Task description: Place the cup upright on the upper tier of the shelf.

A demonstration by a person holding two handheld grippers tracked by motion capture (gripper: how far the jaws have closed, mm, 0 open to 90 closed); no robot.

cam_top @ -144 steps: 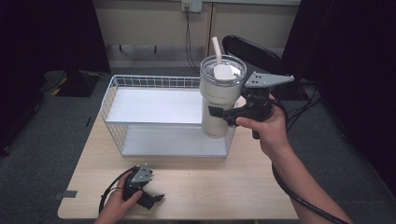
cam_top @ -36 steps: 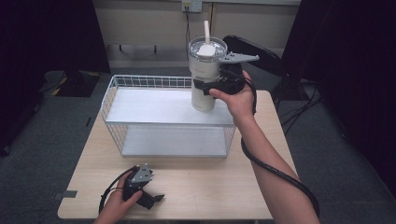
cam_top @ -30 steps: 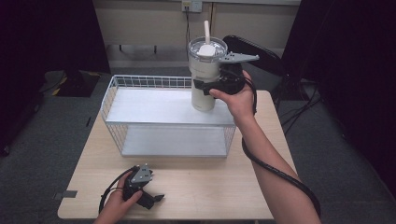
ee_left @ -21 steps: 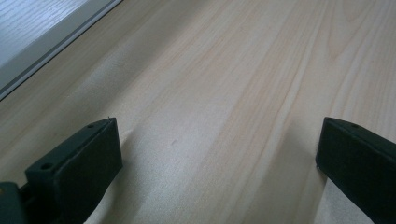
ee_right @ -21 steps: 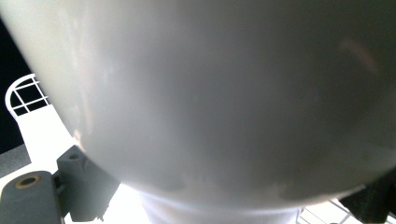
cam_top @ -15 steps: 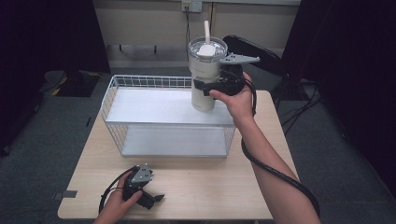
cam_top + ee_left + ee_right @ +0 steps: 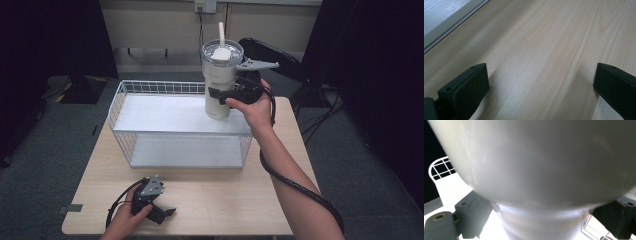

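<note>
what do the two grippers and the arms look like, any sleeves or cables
Both grippers are black with blocky black jaws. The right gripper carries a grey three-cornered plate and trails a thick black cable; the left gripper has a grey top and looping black cable. Forearms are bare, no sleeves visible.

Wooden table [image 7: 225, 195], light pale grain, rectangular; grey carpet floor [image 7: 60, 135] around it; white wire basket [image 7: 122, 95] sits on the far half of the tabletop, flat white bottom, long side parallel to the near edge; left gripper [image 7: 162, 214] rests on the near-left part of the tabletop, jaws spread wide with bare wood between them, hand [image 7: 127, 220] on it.
</note>
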